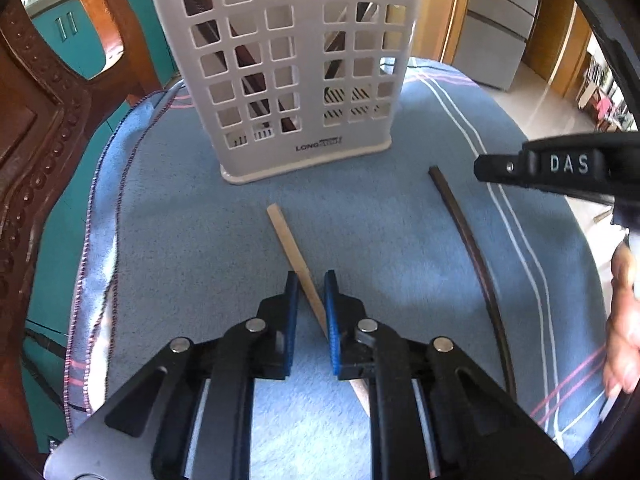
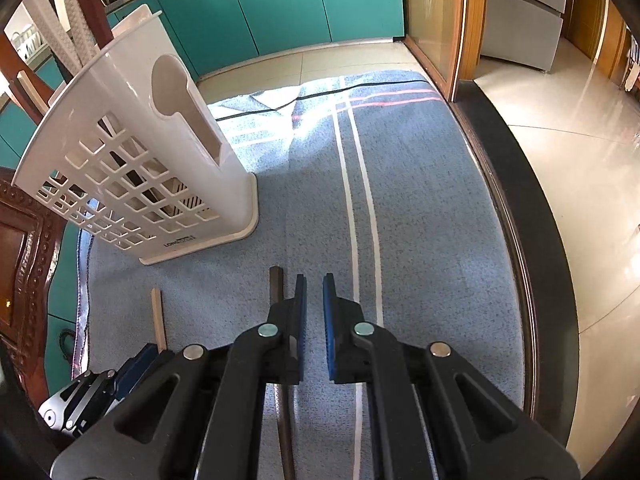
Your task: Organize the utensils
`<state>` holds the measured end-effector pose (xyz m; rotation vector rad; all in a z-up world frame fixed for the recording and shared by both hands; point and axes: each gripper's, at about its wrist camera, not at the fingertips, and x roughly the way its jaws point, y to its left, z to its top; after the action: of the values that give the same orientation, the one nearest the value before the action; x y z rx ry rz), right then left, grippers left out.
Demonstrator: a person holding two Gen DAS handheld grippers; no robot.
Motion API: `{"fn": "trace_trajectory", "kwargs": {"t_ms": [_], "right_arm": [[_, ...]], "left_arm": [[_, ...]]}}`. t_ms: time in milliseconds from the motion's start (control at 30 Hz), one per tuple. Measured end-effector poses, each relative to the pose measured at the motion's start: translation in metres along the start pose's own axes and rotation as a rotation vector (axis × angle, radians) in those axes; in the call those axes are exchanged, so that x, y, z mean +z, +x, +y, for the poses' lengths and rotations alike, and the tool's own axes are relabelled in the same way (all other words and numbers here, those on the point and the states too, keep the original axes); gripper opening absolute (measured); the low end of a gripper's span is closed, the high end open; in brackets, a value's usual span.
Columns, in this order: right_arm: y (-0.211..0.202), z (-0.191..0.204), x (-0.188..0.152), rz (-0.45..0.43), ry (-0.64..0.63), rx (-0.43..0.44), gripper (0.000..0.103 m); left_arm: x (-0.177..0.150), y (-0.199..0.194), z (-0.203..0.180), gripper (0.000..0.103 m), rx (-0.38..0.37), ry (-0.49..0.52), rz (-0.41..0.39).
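Straddling light chopstick | left hand-held gripper low, jaws apart

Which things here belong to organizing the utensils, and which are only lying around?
Belong to the job:
- light wooden chopstick, between the left tool's open fingers
- dark chopstick, beside the right tool
- white utensil holder

Only lying around:
- blue towel
- carved wooden chair

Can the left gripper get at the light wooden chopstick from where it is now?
Probably yes. The left gripper has its jaws open on either side of the light wooden chopstick, which lies flat on the blue cloth with nothing over it.
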<state>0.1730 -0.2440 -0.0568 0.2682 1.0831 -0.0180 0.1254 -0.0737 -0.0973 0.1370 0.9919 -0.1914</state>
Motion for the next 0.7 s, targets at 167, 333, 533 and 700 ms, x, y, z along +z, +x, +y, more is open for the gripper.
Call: {"fn": "trace_trajectory", "kwargs": {"t_ms": [167,333,533,700], "right_arm": [[0.002,0.0,-0.002,0.006,0.002,0.003,0.021],[0.004,0.006,-0.004,0.01,-0.017,0.0,0.022],[0.008,0.009,-0.007,0.016,-0.04,-0.009,0.027],[0.01,0.01,-0.008,0.021,-0.048,-0.01,0.028]], "left_arm": [[-0.001,-0.008,0.013,0.014,0.026,-0.029,-0.013],[-0.003,-0.013,0.024,0.037,0.018,-0.072,-0.03],[0.001,0.003,0.027,0.038,0.037,-0.125,-0.01],[0.004,0.002,0.027,0.038,0.048,-0.117,-0.014]]}}
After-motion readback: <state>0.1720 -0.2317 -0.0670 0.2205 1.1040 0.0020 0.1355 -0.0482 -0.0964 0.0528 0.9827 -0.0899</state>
